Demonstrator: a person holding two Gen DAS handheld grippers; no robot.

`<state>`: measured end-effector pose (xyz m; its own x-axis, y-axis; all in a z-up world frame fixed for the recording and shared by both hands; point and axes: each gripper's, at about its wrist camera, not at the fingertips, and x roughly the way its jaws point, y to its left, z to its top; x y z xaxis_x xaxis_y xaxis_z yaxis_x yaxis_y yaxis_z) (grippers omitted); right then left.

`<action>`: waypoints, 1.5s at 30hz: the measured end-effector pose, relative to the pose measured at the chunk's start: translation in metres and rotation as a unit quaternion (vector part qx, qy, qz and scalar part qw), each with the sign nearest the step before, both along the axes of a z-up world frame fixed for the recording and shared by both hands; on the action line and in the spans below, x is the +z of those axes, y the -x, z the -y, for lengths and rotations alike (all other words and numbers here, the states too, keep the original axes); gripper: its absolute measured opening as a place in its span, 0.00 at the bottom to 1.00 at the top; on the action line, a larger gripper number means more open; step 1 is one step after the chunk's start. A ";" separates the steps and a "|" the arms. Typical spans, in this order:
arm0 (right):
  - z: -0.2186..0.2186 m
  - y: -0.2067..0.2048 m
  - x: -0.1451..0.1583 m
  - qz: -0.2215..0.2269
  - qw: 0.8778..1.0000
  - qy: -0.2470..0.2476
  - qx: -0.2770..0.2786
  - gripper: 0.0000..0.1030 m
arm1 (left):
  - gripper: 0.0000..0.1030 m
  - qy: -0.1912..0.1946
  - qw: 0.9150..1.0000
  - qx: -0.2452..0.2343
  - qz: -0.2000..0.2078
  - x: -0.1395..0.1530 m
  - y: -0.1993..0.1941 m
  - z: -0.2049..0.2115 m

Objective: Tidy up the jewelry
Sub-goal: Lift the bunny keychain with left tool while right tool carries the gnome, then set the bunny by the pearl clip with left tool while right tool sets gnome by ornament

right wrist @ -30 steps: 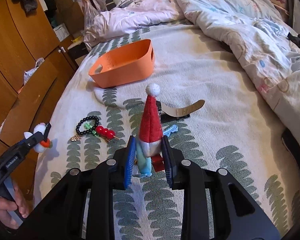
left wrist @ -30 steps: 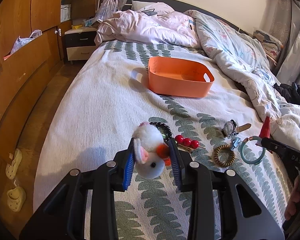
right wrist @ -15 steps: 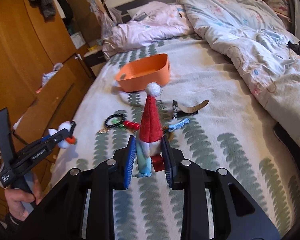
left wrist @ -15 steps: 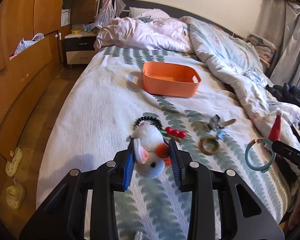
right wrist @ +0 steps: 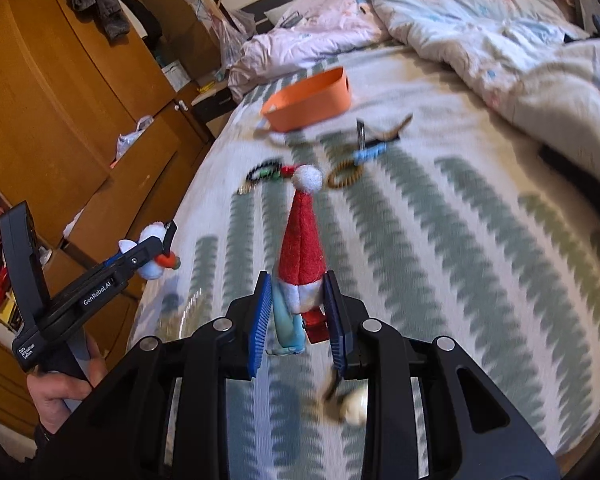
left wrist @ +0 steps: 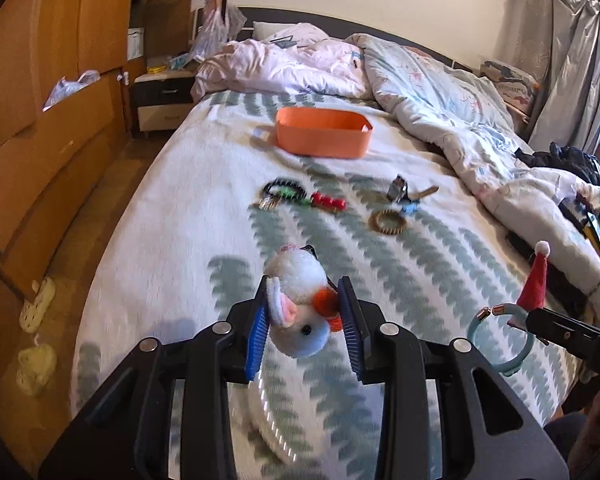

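My left gripper [left wrist: 303, 322] is shut on a white plush mouse hair clip [left wrist: 296, 300], held above the bed's near end; it also shows in the right wrist view [right wrist: 156, 254]. My right gripper [right wrist: 298, 312] is shut on a teal headband with a red santa hat [right wrist: 302, 248], also seen in the left wrist view [left wrist: 534, 284]. An orange basket [left wrist: 322, 132] stands far up the bed. A black bead bracelet [left wrist: 284, 192], red beads [left wrist: 328, 201], a brown ring bracelet [left wrist: 387, 222] and a watch [left wrist: 400, 192] lie between.
A rumpled duvet [left wrist: 440, 92] covers the bed's right side and head. Wooden wardrobes [left wrist: 40, 80] line the left wall, with slippers [left wrist: 36, 308] on the floor. A clear comb-like piece [left wrist: 268, 412] lies under my left gripper. Dark clothes [left wrist: 568, 160] lie at right.
Both grippers have pulled back and up from the bed with their items still held. The basket and the loose jewelry now look farther away.
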<state>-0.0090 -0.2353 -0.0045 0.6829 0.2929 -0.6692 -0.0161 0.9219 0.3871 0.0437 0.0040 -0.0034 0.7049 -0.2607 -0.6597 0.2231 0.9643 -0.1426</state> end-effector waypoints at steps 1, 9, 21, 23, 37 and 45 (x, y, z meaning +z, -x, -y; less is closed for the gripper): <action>-0.001 0.005 -0.004 -0.003 1.000 -0.003 0.001 0.26 | 0.33 -0.001 1.000 0.003 0.000 -0.003 0.005 -0.001; -0.011 0.021 -0.036 -0.040 0.999 0.007 0.004 0.26 | 0.34 -0.015 0.999 0.027 -0.011 -0.029 0.026 -0.005; -0.006 0.018 -0.058 -0.064 0.997 0.037 -0.013 0.31 | 0.37 -0.027 0.998 0.046 -0.028 -0.046 0.026 -0.007; -0.005 0.017 -0.058 -0.064 0.997 0.044 -0.015 0.33 | 0.39 -0.030 0.998 0.048 -0.022 -0.045 0.028 -0.007; 0.005 0.022 -0.049 -0.031 0.995 0.084 -0.052 0.58 | 0.59 -0.023 0.998 0.060 -0.006 -0.037 0.030 -0.013; 0.013 0.028 -0.034 0.015 0.994 0.076 -0.072 0.58 | 0.73 -0.017 0.996 0.082 0.027 -0.021 0.031 -0.025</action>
